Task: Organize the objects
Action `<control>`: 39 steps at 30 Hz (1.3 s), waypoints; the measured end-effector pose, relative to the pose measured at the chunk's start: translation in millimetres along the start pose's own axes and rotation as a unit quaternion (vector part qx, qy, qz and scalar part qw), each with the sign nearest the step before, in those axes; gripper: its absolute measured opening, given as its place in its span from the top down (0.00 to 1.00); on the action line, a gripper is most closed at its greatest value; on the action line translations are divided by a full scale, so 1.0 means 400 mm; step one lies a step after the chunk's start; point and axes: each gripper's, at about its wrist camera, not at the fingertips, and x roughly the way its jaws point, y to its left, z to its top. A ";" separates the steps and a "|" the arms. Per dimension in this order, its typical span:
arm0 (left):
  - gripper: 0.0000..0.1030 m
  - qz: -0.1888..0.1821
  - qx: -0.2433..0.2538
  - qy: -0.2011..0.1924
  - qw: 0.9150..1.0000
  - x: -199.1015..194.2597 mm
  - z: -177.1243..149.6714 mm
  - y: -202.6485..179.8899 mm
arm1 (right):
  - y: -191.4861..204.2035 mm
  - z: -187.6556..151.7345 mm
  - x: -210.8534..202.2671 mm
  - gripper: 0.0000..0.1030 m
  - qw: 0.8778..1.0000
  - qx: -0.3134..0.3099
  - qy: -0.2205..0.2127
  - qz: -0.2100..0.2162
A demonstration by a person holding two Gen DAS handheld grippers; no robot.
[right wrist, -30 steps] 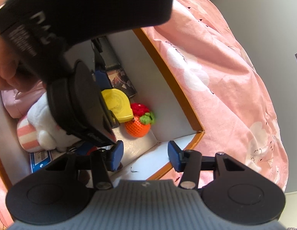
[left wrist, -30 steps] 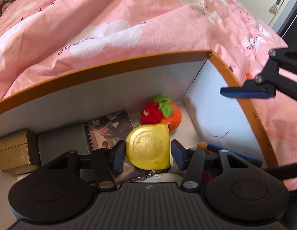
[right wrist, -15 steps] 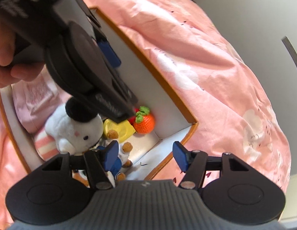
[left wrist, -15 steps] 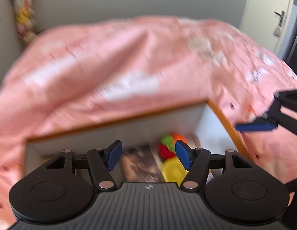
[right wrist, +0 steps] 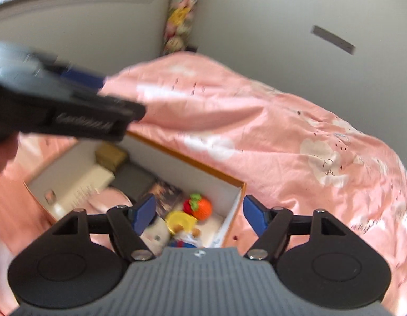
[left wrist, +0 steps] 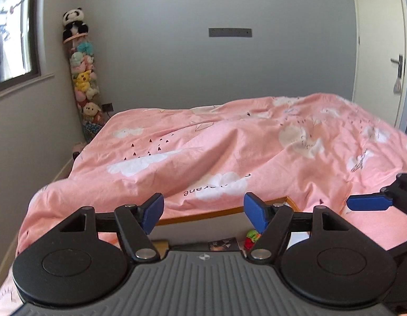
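Risk is judged to lie mainly in the crowded box (right wrist: 231,181): the yellow tape (right wrist: 180,220) is set among a crocheted fruit (right wrist: 200,206), a white plush (right wrist: 157,233) and a small doll (right wrist: 185,237), so a later reach into that corner could snag or tip a neighbour. A second risk is contact between the two tools, since the left gripper (left wrist: 202,212) and right gripper (right wrist: 196,214) are held close together above the box.

Both grippers are seen with blue pads spread wide and nothing between them. The tape is found inside the box, near its right end, just beside the fruit and touching or nearly touching the doll. It is seen lying on a broad side, flat face upward; no clear long axis can be made out through the blur, and which way its blade mouth points cannot be told. The box rests on the pink quilt (left wrist: 229,147), its long side running left to right in the left wrist view.
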 end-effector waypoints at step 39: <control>0.14 0.047 -0.052 0.064 0.995 -0.097 -0.312 0.049 | 0.144 -0.234 -0.054 0.08 0.981 0.186 -0.013 -0.055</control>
